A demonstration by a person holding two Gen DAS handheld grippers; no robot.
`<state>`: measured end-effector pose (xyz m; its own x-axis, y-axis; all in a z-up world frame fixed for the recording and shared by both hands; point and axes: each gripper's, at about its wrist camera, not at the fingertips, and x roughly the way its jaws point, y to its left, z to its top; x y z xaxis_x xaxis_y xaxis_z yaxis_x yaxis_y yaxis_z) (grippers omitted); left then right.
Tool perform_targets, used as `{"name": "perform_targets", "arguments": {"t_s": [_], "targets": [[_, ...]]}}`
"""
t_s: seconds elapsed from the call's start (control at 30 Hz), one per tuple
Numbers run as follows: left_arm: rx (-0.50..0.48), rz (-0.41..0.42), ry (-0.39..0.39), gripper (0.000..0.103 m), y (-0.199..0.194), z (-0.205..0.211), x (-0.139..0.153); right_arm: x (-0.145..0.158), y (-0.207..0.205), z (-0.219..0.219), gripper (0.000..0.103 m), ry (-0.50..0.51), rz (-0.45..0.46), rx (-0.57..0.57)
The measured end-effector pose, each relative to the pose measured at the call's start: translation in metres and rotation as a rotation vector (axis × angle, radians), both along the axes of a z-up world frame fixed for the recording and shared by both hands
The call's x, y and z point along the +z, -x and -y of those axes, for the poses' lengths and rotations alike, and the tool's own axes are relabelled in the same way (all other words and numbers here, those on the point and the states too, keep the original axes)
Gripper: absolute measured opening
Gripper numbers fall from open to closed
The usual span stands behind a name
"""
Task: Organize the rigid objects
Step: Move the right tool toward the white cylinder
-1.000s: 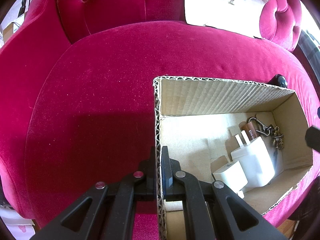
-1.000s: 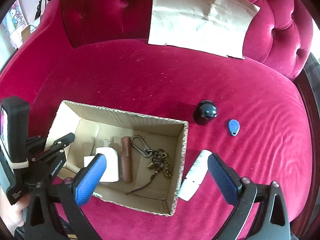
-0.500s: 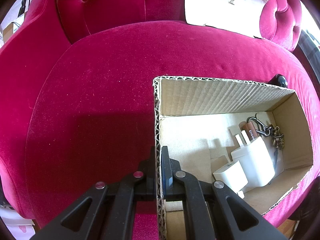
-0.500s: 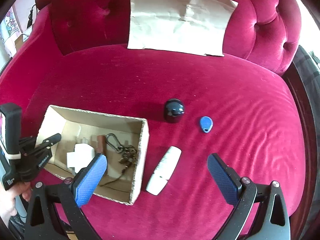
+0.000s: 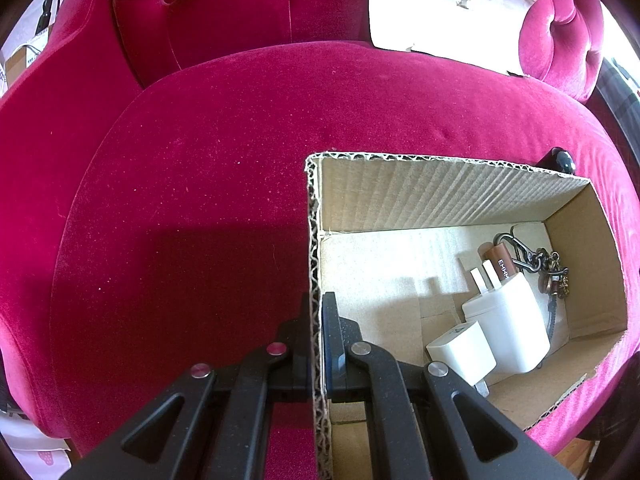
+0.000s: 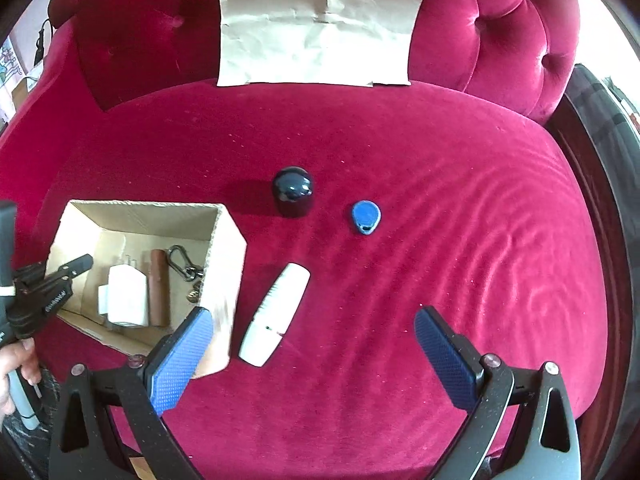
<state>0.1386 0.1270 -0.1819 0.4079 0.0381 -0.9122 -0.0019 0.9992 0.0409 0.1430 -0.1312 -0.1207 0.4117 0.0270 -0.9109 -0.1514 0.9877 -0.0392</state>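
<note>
Keyfob (image 6: 365, 217) on sofa, right wrist view only

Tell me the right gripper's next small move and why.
Probably ease the open right gripper down over the white remote, the loose item nearest its fingers. The left gripper is shut on the cardboard box wall, steadying it, while the dark cap and blue tag lie farther off.

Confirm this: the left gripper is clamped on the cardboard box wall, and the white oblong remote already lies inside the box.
Not quite. The left gripper does clamp the cardboard box wall, but the white oblong remote lies outside the box on the red velvet seat, as the right wrist view shows.
</note>
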Motion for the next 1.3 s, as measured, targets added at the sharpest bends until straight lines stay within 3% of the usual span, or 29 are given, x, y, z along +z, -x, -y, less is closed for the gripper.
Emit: {"name": "perform_targets", "arguments": {"t_s": [0.9, 1.3], "targets": [[-0.004, 0.000, -0.003, 0.003, 0.002, -0.001, 0.001, -0.046, -0.028, 0.016, 0.100, -0.086, -0.086, 0.027], [-0.007, 0.000, -0.007, 0.003, -0.001, 0.001, -0.001, -0.068, -0.054, -0.003, 0.076, -0.151, -0.135, 0.049]]}}
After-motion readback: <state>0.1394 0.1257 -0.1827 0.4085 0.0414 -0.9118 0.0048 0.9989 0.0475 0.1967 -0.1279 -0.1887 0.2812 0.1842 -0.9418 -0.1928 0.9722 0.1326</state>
